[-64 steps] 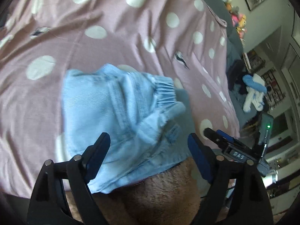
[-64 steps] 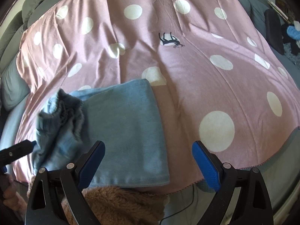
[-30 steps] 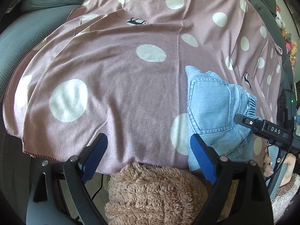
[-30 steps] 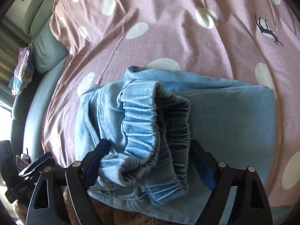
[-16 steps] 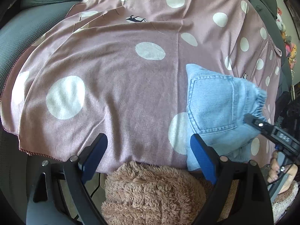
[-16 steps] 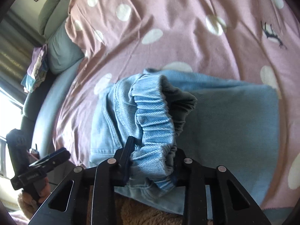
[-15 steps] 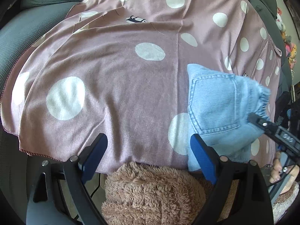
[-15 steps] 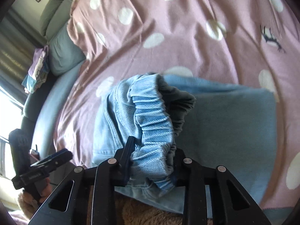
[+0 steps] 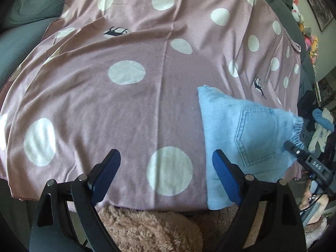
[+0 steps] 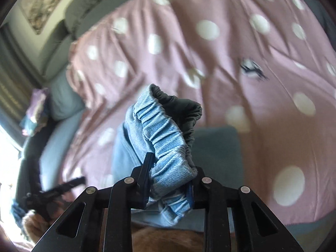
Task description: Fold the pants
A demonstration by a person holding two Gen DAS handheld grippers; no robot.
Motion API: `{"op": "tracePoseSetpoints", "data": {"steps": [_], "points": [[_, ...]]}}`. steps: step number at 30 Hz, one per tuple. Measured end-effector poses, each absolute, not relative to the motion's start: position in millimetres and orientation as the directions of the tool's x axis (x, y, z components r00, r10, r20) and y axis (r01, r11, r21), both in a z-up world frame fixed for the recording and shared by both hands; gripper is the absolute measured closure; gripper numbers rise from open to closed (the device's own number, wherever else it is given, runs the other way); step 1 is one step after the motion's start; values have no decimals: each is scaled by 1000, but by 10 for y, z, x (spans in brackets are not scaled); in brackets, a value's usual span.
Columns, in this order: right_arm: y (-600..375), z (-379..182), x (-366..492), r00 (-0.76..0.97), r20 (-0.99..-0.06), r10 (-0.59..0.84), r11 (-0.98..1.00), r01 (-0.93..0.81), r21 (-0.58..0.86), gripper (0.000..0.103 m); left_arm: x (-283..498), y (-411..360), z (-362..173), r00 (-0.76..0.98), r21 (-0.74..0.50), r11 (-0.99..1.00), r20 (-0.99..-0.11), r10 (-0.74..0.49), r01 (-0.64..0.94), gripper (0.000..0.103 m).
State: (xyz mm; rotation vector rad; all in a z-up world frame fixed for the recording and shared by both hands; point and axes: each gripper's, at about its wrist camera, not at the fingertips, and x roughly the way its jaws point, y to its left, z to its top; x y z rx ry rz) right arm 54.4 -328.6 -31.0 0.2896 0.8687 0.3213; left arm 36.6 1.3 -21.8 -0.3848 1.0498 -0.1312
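The light blue denim pants [image 9: 241, 138] lie on the pink polka-dot sheet [image 9: 126, 105], back pocket up, at the right of the left wrist view. My right gripper [image 10: 168, 180] is shut on the elastic waistband [image 10: 163, 138] and lifts it off the sheet; it also shows at the far right of the left wrist view [image 9: 294, 149]. The rest of the pants [image 10: 214, 147] hangs down to the sheet. My left gripper [image 9: 166, 170] is open and empty, over bare sheet to the left of the pants.
A brown fuzzy sleeve [image 9: 151, 229] sits below the left gripper. Grey cushions [image 9: 25, 14] border the sheet at the left. Plush toys [image 9: 321, 126] and clutter lie off the right edge. A window and a folded cloth [image 10: 33, 113] are at the left of the right wrist view.
My right gripper has closed on the waistband and raised it, pulling the pants up and to the right. My left gripper stayed open over the sheet.
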Motion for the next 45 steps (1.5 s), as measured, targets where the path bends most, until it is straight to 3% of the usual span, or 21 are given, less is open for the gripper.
{"op": "tracePoseSetpoints", "data": {"steps": [2,5,10,17,20,32,39,45], "points": [[-3401,-544,576,574,-735,361,922,-102,373,75,515,-105,-190,495,-375,926,-813,-308,-40,22],[-3437,-770,646,543,-764,348,924,-63,376,75,754,-257,-173,480,-402,916,-801,-357,10,46],[-3383,-847,666,556,-776,297,945,-56,322,74,1216,-530,-223,440,-432,900,-799,-409,53,70],[-3474,-863,630,565,-764,311,937,-49,345,73,1468,-774,-541,370,-382,922,-849,-378,65,69],[-3458,-857,630,568,-764,305,940,-49,339,73,1368,-727,-647,351,-411,910,-844,-405,61,63],[-3441,-860,620,576,-766,286,945,-37,325,68,807,-724,-678,316,-396,913,-858,-406,98,61],[-3491,-749,534,559,-790,252,955,-10,297,53,555,-721,-706,291,-412,906,-858,-422,100,60],[-3596,-727,423,562,-781,274,945,-8,326,52,446,-750,-709,300,-405,910,-860,-413,94,59]]}}
